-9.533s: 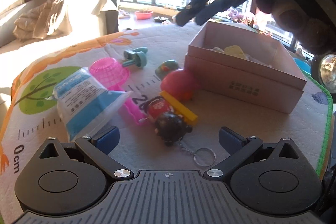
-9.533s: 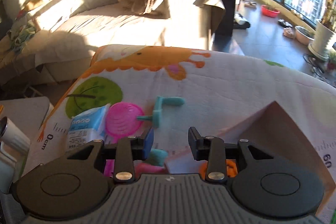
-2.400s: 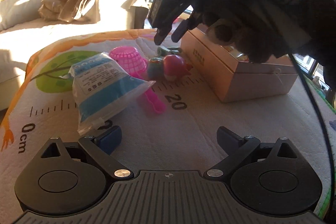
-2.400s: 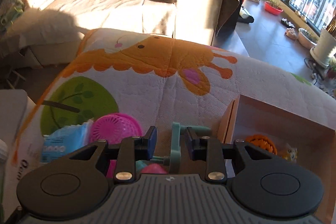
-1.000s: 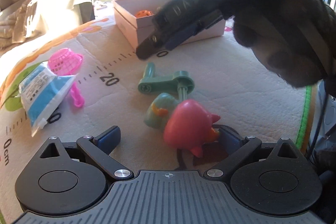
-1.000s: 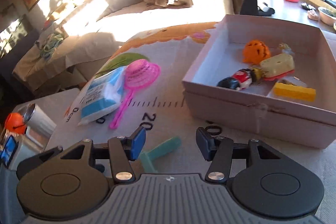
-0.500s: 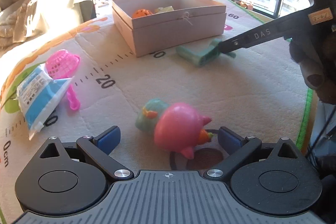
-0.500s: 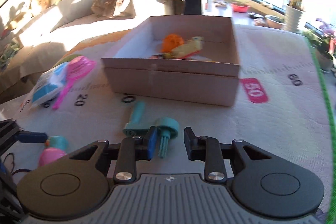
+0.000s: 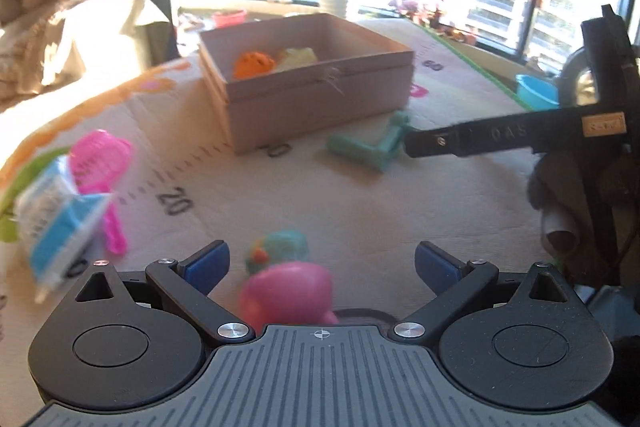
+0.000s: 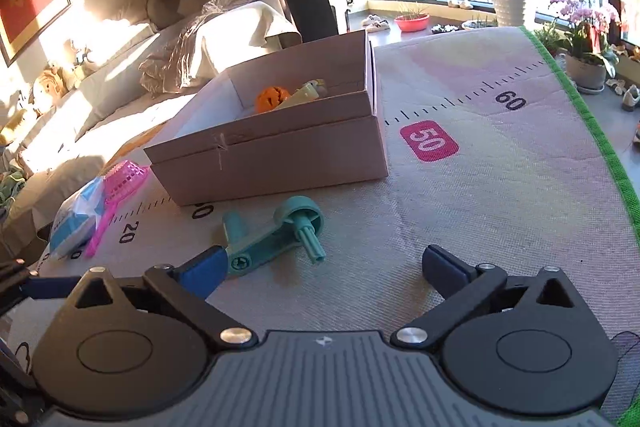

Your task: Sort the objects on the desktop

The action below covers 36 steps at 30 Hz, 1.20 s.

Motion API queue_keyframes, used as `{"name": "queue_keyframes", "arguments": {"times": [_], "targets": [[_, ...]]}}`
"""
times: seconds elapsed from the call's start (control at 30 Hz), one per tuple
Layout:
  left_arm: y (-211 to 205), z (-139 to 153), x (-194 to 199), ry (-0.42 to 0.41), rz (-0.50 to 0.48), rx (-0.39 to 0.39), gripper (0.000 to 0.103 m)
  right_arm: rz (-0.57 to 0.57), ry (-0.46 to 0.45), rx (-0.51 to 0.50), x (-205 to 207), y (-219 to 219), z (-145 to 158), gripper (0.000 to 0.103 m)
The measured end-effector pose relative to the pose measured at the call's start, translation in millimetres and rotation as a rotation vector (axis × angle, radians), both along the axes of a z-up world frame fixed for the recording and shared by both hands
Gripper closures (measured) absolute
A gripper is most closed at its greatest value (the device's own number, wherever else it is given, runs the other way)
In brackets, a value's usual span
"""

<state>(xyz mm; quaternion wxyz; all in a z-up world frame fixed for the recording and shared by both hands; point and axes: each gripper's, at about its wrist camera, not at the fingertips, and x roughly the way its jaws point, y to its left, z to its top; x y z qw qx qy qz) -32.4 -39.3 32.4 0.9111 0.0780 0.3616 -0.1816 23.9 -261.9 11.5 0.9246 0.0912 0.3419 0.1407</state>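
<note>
Two printed numbers read clearly on the ruler mat [image 10: 500, 187] that covers the surface: a white "50" on a pink badge and a black "60" beside tick marks; "20" also shows near the left, and one figure at the foot of the cardboard box [image 10: 280, 151] is half hidden, only its "0" legible. From the left wrist view the right hand-held gripper [image 9: 416, 143] carries raised letters that look like "DAS" and a small tan label too blurred to read. The blue and white packet [image 10: 78, 223] has fine print that cannot be made out in either view.

The right hand-held gripper [image 10: 320, 269] is opening, its jaws spread wide with nothing pressed between them; the teal crank toy [image 10: 276, 235] lies flat on the mat just in front of the box, its end touching or just beside the left blue pad. The left hand-held gripper [image 9: 322, 263] also stands wide, and the pink toy [image 9: 288, 293] with a teal toy [image 9: 280, 247] behind it sits between its fingers, unclamped and partly cut off by the gripper body.

Inside the box, an orange ball [image 10: 272, 99] and a pale yellow item [image 10: 308, 91] show above the wall; the rest is hidden. A pink sieve [image 10: 120, 183] lies against the packet.
</note>
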Motion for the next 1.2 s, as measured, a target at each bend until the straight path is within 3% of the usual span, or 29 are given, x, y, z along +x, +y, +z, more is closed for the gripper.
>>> {"name": "queue_keyframes", "arguments": {"times": [0.07, 0.23, 0.3, 0.37, 0.43, 0.53, 0.63, 0.7, 0.73, 0.77, 0.87, 0.97, 1.03, 1.2], "targets": [[3.5, -0.2, -4.5, 0.006, 0.023, 0.027, 0.001, 0.001, -0.004, -0.009, -1.0, 1.8, 0.0, 0.0], [3.3, -6.6, -15.4, 0.012, 0.05, 0.082, 0.003, -0.014, -0.006, 0.088, -1.4, -11.2, -0.2, 0.0], [2.6, -5.8, -13.8, -0.001, 0.054, 0.091, 0.016, -0.026, -0.007, 0.107, -1.8, -12.9, -0.3, 0.0], [3.2, -5.2, -7.9, 0.005, 0.061, 0.083, 0.042, -0.036, -0.008, 0.109, -2.3, -11.6, -0.5, 0.0], [2.2, -4.9, -1.7, 0.003, 0.059, 0.071, 0.049, -0.04, -0.008, 0.103, -2.0, -9.7, -0.6, 0.0], [-4.1, -6.4, 9.0, -0.034, 0.062, 0.072, 0.05, -0.043, -0.009, 0.101, -1.8, -8.8, -1.0, 0.0], [-7.2, -6.7, 21.4, -0.057, 0.082, 0.063, 0.048, -0.045, -0.009, 0.091, -1.8, -6.9, -1.2, 0.0], [-2.2, 0.6, 23.5, -0.087, 0.091, 0.046, 0.032, -0.045, -0.01, 0.086, -2.0, -6.2, -1.6, 0.0], [3.4, 6.3, 24.1, -0.119, 0.116, 0.047, 0.016, -0.045, -0.01, 0.085, -1.9, -6.2, -1.7, 0.0], [10.8, 12.2, 25.2, -0.162, 0.167, 0.06, 0.009, -0.045, -0.01, 0.084, -1.9, -5.9, -1.8, 0.0], [39.0, 23.3, 37.1, -0.242, 0.363, 0.139, 0.005, -0.045, -0.012, 0.071, -1.9, -4.0, -2.2, 0.0], [74.2, 22.6, 58.3, -0.203, 0.534, 0.174, 0.003, -0.045, -0.012, 0.06, -1.7, -2.6, -2.2, 0.0], [92.9, 15.5, 70.6, -0.153, 0.596, 0.192, 0.003, -0.046, -0.012, 0.054, -1.5, -2.2, -2.2, 0.0], [118.8, -0.5, 81.2, -0.037, 0.614, 0.102, 0.003, -0.046, -0.012, 0.032, -1.5, 1.1, -2.5, 0.0]]}}
